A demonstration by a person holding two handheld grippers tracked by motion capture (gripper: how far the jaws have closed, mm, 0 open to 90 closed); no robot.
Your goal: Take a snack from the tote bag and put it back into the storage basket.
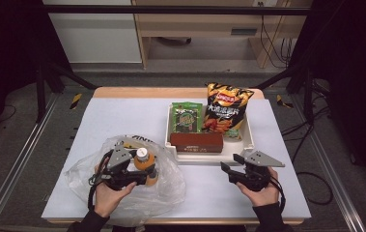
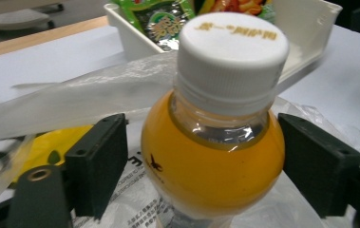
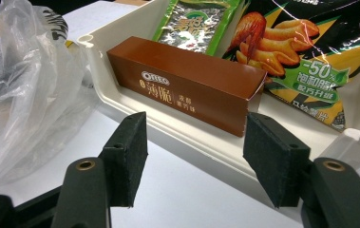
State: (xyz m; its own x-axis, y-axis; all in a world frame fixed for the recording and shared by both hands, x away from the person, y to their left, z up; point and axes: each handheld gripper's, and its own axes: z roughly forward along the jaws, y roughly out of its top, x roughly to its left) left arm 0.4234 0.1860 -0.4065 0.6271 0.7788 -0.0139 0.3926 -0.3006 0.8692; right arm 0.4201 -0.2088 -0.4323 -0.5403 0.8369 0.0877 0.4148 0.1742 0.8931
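Orange juice bottle, upright, over plastic bag

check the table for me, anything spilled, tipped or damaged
Nothing stands out. The orange juice bottle stands between the left gripper's open jaws over the plastic bag, cap on. The brown box and snack bags sit in the white tray. The right gripper is open.

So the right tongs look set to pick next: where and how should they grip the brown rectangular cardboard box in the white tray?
Grip the brown rectangular cardboard box across its narrow width near mid-length, coming down from above. It lies flat along the near wall of the white plastic tray, which likely blocks a low approach by the open right tongs.
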